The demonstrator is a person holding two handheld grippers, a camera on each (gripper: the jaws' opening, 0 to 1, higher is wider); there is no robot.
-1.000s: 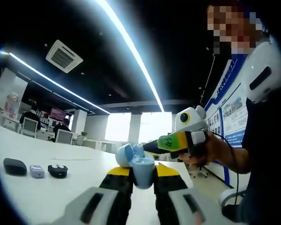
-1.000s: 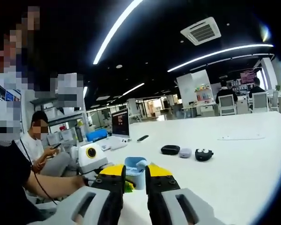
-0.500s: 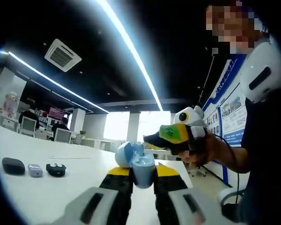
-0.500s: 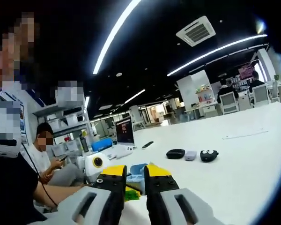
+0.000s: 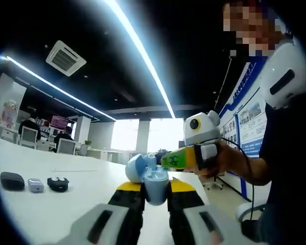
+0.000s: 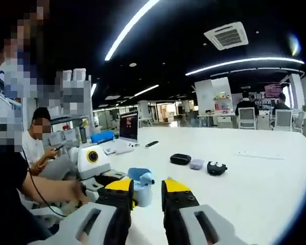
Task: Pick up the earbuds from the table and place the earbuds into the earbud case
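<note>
In the left gripper view, three small things lie in a row at the far left of the white tabletop [image 5: 66, 199]: a black case [image 5: 11, 180], a grey case [image 5: 35, 185] and a black round thing [image 5: 57, 184] with two pale spots, well apart from the claws. At the middle, the left claw [image 5: 156, 190] is clamped on the light blue earbud case [image 5: 155, 185], which stands upright between its yellow-tipped jaws with the lid [image 5: 134, 168] swung open to the left. Just right of it the right claw [image 5: 166, 160] comes in from the right, held in a hand [image 5: 220, 159], its tip right over the case's open mouth; whether it holds an earbud there I cannot tell. In the right gripper view, a person [image 6: 38, 143] sits at the far left; nearer the middle the left claw [image 6: 117, 185] holds the case [image 6: 138, 186], lid up, and the right claw [image 6: 147, 190] has its jaws a small gap apart, with nothing seen between them, the case just beyond and left of that gap. Further right lie the same three things on the tabletop [image 6: 255, 189], near a monitor [image 6: 128, 125] behind
</note>
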